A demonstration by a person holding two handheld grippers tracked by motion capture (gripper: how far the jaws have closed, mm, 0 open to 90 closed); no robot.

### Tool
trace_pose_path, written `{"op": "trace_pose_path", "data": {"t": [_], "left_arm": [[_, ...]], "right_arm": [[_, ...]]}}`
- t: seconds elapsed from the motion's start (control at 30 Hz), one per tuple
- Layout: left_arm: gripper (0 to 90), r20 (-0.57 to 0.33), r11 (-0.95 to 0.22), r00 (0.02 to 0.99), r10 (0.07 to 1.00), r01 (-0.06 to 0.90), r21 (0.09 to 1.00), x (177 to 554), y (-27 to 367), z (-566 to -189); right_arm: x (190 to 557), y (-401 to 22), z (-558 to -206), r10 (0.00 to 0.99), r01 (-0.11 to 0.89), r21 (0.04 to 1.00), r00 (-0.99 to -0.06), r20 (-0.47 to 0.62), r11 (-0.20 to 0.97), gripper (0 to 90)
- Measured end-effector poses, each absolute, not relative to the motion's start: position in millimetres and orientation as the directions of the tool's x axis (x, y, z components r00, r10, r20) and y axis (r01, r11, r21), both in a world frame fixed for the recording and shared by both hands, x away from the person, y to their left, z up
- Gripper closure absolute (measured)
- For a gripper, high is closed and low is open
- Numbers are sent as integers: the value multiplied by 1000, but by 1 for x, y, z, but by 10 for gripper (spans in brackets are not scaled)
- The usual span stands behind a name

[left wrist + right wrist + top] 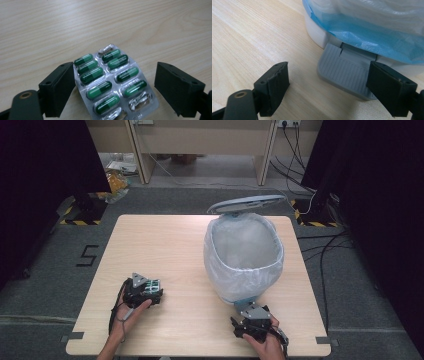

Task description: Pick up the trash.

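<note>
Left gripper (115, 90) released around blister pack (113, 82), long axis along jaws, right gripper (328, 87) released

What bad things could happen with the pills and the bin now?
The pill pack lies flat between the open left tool, so the jaws might slide over it and miss. The right tool rests on the pedal; if it slips off, the lid may drop shut.

Lab, black curtains (45, 160), floor hazard tape (80, 222)
</note>
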State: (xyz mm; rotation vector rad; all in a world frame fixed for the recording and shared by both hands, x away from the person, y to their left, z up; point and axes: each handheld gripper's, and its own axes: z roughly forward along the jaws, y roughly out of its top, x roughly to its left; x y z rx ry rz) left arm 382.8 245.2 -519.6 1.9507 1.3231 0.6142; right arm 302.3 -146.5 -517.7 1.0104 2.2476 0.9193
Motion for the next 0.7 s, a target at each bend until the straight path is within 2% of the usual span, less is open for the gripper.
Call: {"op": "trace_pose_path", "data": {"t": [0.17,0.27,0.53,0.7], "left_arm": [[175,-2,-240,374,927,599,764,390,239,-519],[245,11,-257,385,923,595,761,389,237,-521],[172,-9,-234,366,930,614,754,384,239,-524],[232,-6,-247,382,924,609,754,381,236,-522]], "right_arm": [[302,-147,-518,785,443,747,-596,-167,495,184],[302,-147,-518,785,443,747,-596,-166,495,184],[302,-147,-518,785,443,747,-596,-167,495,184],[302,-147,-518,785,443,748,-596,-166,495,184]]}}
